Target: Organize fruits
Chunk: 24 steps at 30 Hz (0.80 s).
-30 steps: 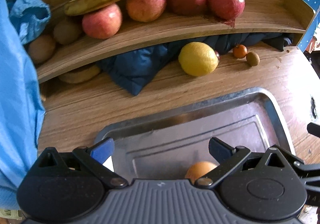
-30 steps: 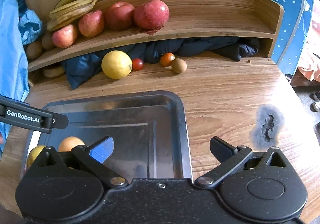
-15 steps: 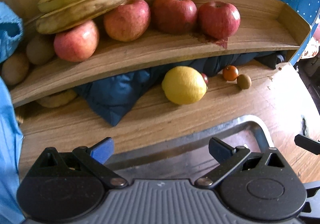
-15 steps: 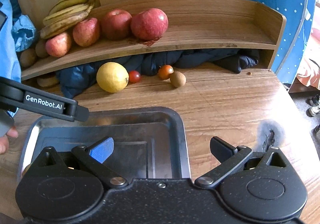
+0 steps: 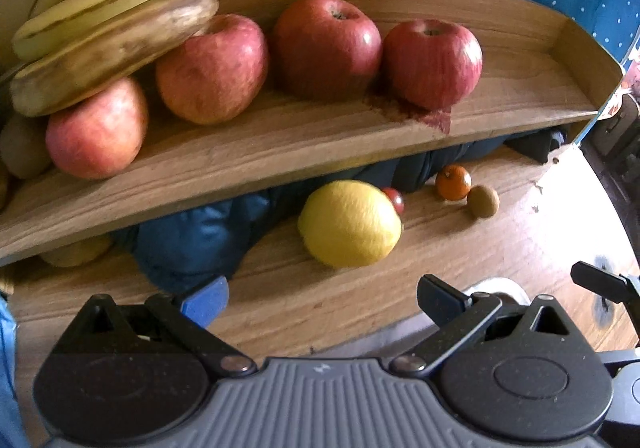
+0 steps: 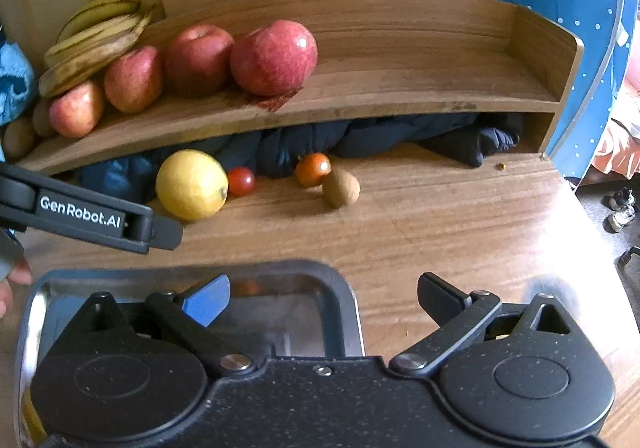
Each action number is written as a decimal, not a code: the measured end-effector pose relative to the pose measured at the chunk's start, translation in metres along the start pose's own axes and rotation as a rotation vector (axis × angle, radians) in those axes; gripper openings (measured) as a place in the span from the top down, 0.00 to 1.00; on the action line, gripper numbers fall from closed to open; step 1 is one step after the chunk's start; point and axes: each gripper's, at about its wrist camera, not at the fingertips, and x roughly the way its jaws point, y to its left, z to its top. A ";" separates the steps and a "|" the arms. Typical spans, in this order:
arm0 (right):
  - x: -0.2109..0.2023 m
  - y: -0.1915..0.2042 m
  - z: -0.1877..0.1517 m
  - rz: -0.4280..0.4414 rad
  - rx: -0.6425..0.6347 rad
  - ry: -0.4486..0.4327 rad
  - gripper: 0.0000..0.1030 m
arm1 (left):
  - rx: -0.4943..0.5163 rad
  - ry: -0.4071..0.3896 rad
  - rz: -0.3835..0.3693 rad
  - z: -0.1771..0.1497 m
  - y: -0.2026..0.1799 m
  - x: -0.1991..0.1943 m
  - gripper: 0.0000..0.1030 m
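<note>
A yellow lemon lies on the wooden table in front of the shelf, with a red cherry tomato, a small orange fruit and a brown kiwi to its right. My left gripper is open and empty, just short of the lemon. My right gripper is open and empty over the far edge of the metal tray. The lemon, tomato, orange fruit and kiwi show in the right wrist view too.
A curved wooden shelf holds several red apples and bananas. Dark blue cloth is stuffed under it. The left gripper's body crosses the right wrist view at left. A dark burn mark marks the table.
My left gripper has moved forward off the tray toward the lemon and shelf. My right gripper has also moved forward, toward the tray's far edge. Both stayed open.
</note>
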 end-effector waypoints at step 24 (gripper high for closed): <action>0.048 -0.012 0.040 -0.009 -0.049 -0.003 0.29 | -0.045 -0.004 -0.056 0.021 -0.002 0.023 0.07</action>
